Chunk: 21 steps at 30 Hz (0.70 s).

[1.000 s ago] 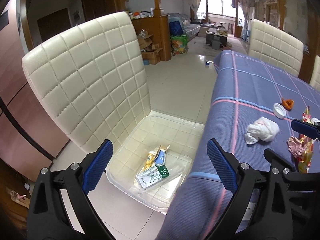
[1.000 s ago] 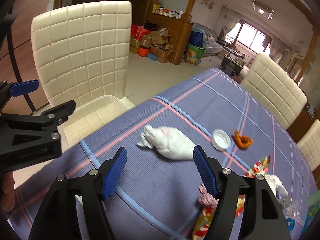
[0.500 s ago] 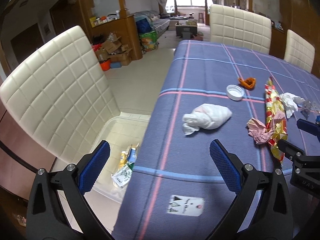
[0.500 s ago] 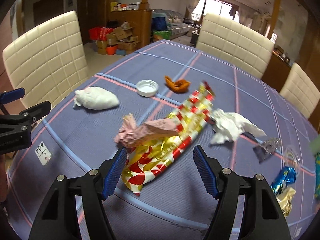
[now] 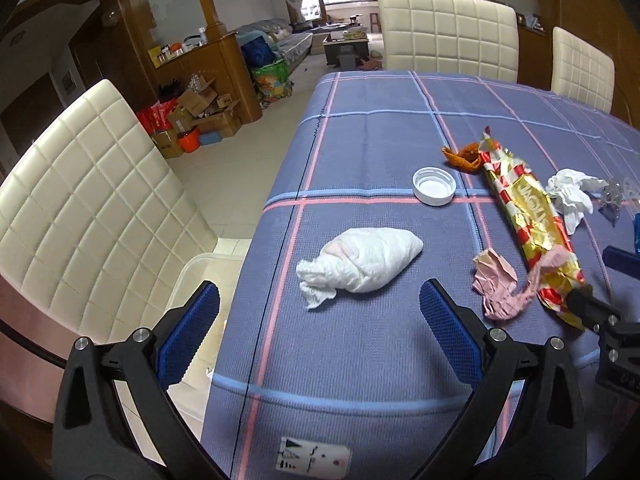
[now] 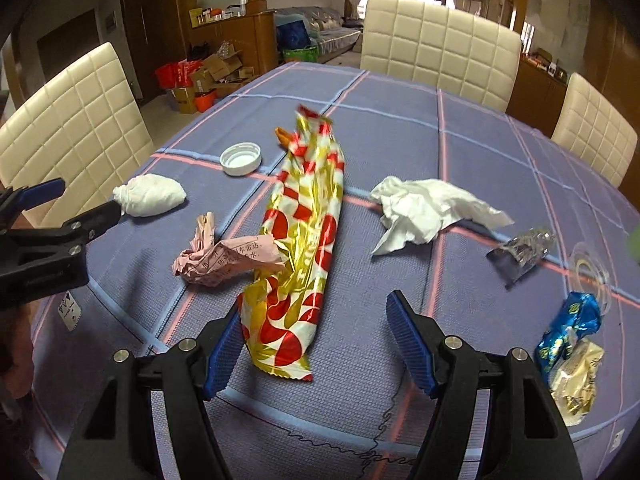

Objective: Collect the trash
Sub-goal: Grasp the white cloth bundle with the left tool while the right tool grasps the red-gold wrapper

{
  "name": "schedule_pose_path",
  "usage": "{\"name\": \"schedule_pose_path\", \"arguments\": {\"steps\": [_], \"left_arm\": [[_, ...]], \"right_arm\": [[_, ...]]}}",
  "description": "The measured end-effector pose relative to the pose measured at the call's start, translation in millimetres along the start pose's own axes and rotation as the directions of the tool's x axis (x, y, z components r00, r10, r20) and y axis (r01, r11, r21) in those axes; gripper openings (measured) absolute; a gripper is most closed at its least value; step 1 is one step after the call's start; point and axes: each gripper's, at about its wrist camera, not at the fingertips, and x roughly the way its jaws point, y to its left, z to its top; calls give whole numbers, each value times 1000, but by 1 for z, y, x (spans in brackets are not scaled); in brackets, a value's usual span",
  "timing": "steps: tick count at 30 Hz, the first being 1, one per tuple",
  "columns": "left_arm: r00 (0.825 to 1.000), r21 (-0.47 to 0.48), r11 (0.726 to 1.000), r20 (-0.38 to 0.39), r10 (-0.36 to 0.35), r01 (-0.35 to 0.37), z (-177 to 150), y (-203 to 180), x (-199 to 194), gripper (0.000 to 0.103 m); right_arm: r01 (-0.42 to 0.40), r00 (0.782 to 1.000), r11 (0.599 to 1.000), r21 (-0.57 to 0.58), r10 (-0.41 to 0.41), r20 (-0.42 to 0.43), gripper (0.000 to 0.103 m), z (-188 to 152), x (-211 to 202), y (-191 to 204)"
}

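Observation:
Trash lies on the blue plaid tablecloth. My left gripper is open and empty, just short of a white knotted bag, which also shows in the right wrist view. My right gripper is open and empty, its jaws on either side of the near end of a long gold-and-red wrapper. A crumpled pink paper touches that wrapper. A white cap, an orange peel, a white tissue, a clear plastic scrap and blue and gold wrappers lie around.
A clear plastic bin sits on the seat of a cream quilted chair left of the table. Two more cream chairs stand at the far side. Cardboard boxes clutter the floor beyond.
Both grippers have swung right from the chair and bin toward the table. The left now faces the white bag. The right has closed in on the gold-and-red wrapper. Both stay open.

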Motion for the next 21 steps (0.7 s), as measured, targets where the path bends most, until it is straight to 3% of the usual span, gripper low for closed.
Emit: {"name": "schedule_pose_path", "arguments": {"steps": [6,10,17,20,21], "left_arm": [[1000,7,1000,-20,15,-15,7,1,22,99],[999,10,1000,-30,11,-11,7,3,34,99],[998,23,1000,-57,-20,21,5,-5,48,97],[997,29,997,-52,-64,66,3,-8,45,68],[995,33,996,-56,-81,83,3,-9,44,53]], "right_arm": [[-25,999,999,27,26,-20,63,-6,10,-4],[-43,999,999,31,43,-5,35,-5,9,-5],[48,998,999,14,-48,51,18,-3,5,-3],[92,994,996,0,-91,66,17,-3,4,-3],[100,993,995,-2,-99,67,16,-3,4,-3]]}}
